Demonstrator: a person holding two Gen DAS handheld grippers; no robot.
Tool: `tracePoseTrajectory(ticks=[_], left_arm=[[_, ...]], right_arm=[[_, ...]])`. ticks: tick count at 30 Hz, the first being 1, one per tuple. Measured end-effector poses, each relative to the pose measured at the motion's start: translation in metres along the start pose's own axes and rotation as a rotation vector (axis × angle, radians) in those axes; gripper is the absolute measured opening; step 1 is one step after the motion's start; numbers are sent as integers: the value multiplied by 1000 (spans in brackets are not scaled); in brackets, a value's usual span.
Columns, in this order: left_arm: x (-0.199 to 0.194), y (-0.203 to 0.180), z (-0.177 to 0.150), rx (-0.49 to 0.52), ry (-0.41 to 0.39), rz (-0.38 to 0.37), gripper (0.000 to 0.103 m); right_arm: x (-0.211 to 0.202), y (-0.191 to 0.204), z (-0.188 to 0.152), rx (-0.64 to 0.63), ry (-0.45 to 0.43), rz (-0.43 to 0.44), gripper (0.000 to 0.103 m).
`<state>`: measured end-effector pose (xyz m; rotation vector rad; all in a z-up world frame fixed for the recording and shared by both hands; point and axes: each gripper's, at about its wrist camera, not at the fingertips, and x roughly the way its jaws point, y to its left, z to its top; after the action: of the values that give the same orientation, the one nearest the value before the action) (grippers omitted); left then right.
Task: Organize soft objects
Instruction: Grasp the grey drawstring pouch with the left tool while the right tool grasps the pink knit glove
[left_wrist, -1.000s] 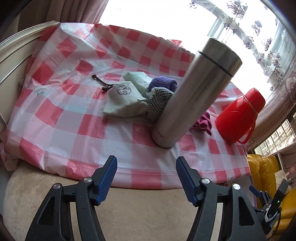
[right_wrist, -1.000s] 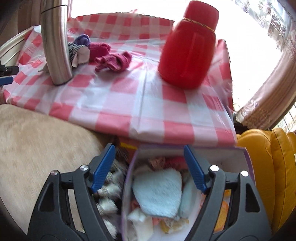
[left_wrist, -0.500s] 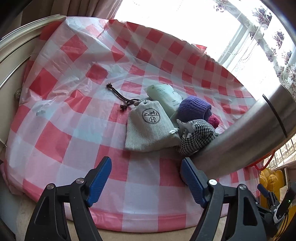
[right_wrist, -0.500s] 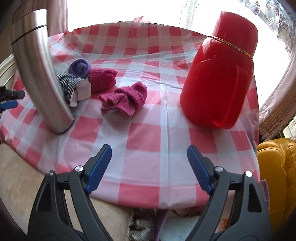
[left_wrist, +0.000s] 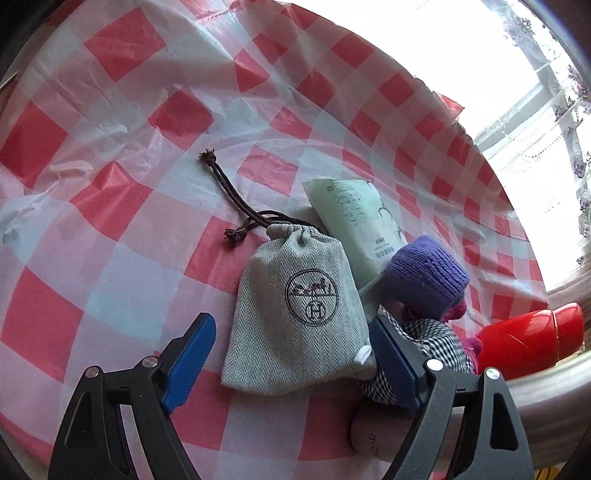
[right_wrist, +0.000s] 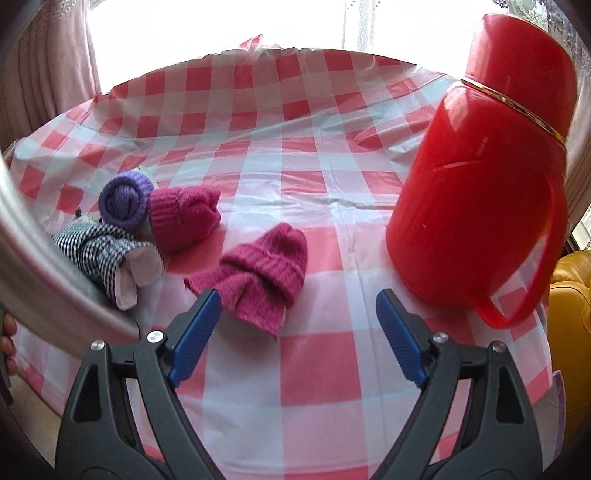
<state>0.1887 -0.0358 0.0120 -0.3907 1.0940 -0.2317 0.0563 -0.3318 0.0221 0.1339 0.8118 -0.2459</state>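
Soft objects lie clustered beside the steel flask (right_wrist: 40, 254), the landmark here. The grey drawstring pouch (left_wrist: 299, 317) lies just left of it in the left wrist view, with a pale green packet (left_wrist: 354, 218) behind and a purple knit roll (left_wrist: 424, 277) and checked cloth roll (left_wrist: 436, 339) crowded against the flask's side. A magenta knit bundle (right_wrist: 262, 273) lies apart from the flask, towards the red jug (right_wrist: 480, 166); another pink roll (right_wrist: 184, 214) touches the purple one.

Left gripper (left_wrist: 291, 365): jaws wide, just been opening, straddling the pouch's lower end, pads not pressing. Probably lined up to take it.

Right gripper (right_wrist: 295, 332): jaws wide, also just been opening, empty, one pad near the magenta bundle's edge.

Surface: a round table under crinkled red-and-white checked plastic cloth (right_wrist: 314, 369). Bright window and curtains behind; a yellow seat (right_wrist: 572, 295) beyond the jug.
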Motion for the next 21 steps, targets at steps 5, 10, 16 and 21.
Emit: tracePoseTrajectory(ticks=[5,10,16,21], left_arm=[[21,-3,4,8,32,34,87],[26,-3,4,39,15,17,88],[28,-10,1,126,-6,38,70],[27,-14,-4,167,-15,37,55]], right_arm=[[19,14,9,-1,12,-15,92],[43,23,12,2,45,-27,92],[63,25,6,9,72,-32,90],[59,31,2,-3,58,3,63]])
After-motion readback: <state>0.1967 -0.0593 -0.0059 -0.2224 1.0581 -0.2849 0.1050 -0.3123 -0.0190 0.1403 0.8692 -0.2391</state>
